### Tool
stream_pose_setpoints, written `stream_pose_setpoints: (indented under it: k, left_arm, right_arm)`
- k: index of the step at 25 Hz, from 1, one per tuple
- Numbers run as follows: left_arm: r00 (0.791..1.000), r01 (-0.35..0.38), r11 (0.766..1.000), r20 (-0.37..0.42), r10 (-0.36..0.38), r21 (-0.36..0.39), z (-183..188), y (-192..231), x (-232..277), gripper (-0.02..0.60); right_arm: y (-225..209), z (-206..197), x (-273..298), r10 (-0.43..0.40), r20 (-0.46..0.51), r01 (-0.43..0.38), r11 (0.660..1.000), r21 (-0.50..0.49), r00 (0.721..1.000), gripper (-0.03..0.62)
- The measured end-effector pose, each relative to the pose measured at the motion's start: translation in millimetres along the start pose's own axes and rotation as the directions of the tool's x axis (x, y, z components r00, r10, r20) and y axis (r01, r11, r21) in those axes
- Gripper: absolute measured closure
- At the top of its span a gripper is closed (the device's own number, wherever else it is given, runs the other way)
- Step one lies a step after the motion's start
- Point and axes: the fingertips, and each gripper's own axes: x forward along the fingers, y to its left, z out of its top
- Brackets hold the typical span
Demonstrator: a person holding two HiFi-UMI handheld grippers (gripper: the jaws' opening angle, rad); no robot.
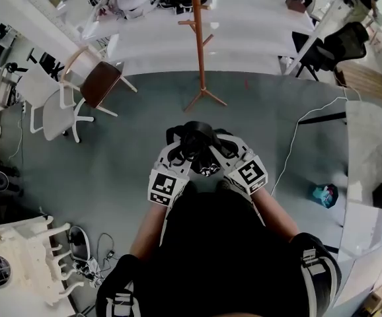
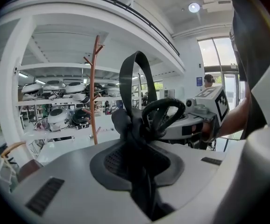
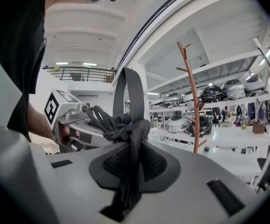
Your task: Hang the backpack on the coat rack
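black cloth backpack (image 1: pixel 197 142): matt woven webbing | tall reddish-brown wooden coat rack (image 1: pixel 198 38): smooth, satin | left gripper (image 1: pixel 183 158), right gripper (image 1: pixel 223 156): smooth matt grey plastic

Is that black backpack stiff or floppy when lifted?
The backpack is probably floppy: its strap arches and bunches where the left gripper and right gripper pinch it. Likely to sag and swing; the woven strap seems unlikely to slip.

The grey floor (image 1: pixel 125 164) is carrying the coat rack (image 1: pixel 199 45) on its spread feet, a brown-seated chair (image 1: pixel 100 82) and a white chair (image 1: pixel 52 113) standing left of it. A white cable (image 1: pixel 291 142) is trailing at right, near a small teal object (image 1: pixel 324 195).
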Motion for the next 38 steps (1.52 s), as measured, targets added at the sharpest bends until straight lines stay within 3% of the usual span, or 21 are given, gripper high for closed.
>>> stream_pose_setpoints:
  k: [9, 21, 29, 38]
  left_arm:
    - [0.999, -0.040, 0.999, -0.004, 0.040, -0.001, 11.7, -39.0, 34.1, 0.509]
    - [0.997, -0.078, 0.997, 0.001, 0.078, 0.021, 20.1, -52.9, 44.6, 0.509]
    - [0.999, -0.047, 0.999, -0.010, 0.048, 0.021, 15.3, -33.6, 41.2, 0.509]
    - [1.000, 0.030, 0.998, 0.006, -0.031, 0.050, 27.4, 18.9, 54.7, 0.509]
  right_arm:
    - [-32.9, -7.6, -39.9, 0.032, 0.005, -0.032, 0.999, 0.007, 0.999, 0.533]
    - [-43.0, -10.9, -58.0, 0.049, 0.016, -0.049, 0.999, -0.004, 0.999, 0.533]
    - [-41.0, -5.6, -38.6, 0.018, 0.013, -0.019, 1.000, 0.013, 1.000, 0.533]
    - [-56.4, 11.7, 7.4, -0.069, 0.030, 0.068, 0.997, 0.044, 0.997, 0.533]
